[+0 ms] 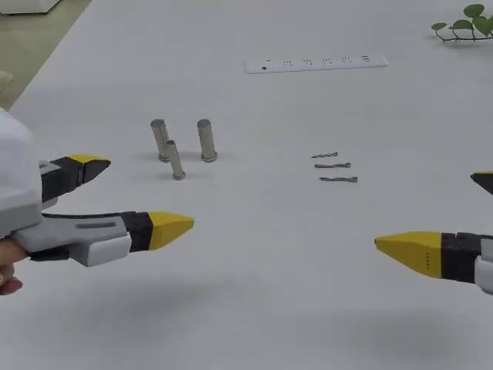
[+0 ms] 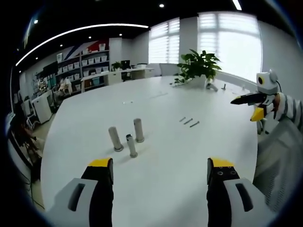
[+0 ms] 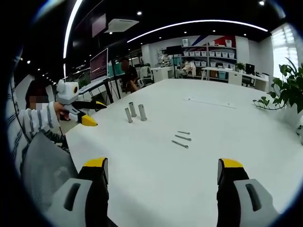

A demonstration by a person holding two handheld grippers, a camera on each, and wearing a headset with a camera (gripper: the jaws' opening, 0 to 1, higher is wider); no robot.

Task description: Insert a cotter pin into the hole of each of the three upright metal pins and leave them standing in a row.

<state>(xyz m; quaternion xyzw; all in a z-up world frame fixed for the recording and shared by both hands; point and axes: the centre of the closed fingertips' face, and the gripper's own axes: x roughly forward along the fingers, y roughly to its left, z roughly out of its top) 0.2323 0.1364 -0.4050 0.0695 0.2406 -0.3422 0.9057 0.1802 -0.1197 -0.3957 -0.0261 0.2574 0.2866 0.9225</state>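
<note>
The left gripper (image 2: pixel 160 164) and right gripper (image 3: pixel 162 164) gape wide, holding nothing. The cotter pins (image 1: pixel 334 166) look tiny, stiff, slippery; pinch one's middle.

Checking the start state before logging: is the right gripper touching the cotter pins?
Apart. The head view shows bare table between the open right gripper and the three cotter pins.
</note>
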